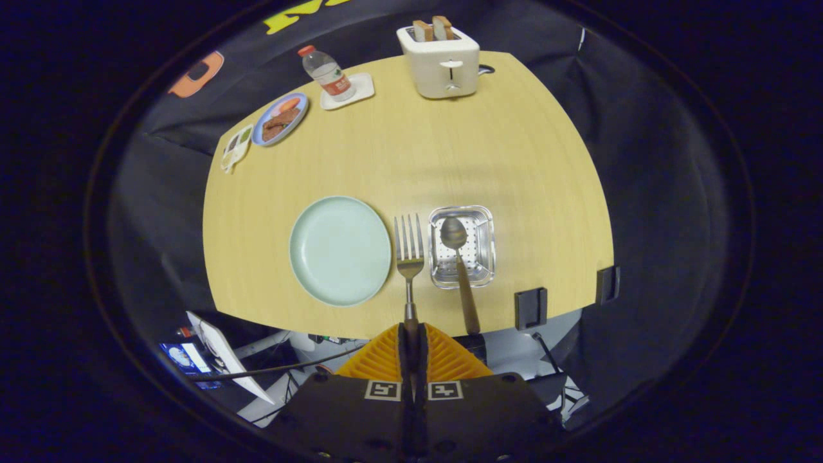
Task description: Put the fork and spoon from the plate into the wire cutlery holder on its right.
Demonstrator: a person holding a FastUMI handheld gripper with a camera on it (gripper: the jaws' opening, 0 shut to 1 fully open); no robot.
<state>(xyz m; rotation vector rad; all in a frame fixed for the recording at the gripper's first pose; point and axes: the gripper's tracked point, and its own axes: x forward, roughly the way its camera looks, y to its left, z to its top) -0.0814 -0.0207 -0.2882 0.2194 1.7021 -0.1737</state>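
Gripper view: claw (412, 334) grips fork (409, 247) beside holder (461, 246).

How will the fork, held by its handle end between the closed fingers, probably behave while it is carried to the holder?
The fork looks like rigid metal, so it should not bend. The gripper pinches only the handle end, so the tines may sag or swivel. Its smooth handle could slip.

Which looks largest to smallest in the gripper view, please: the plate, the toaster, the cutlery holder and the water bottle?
1. Plate
2. Toaster
3. Cutlery holder, close to the toaster; the toaster sits farther away, so unsure.
4. Water bottle
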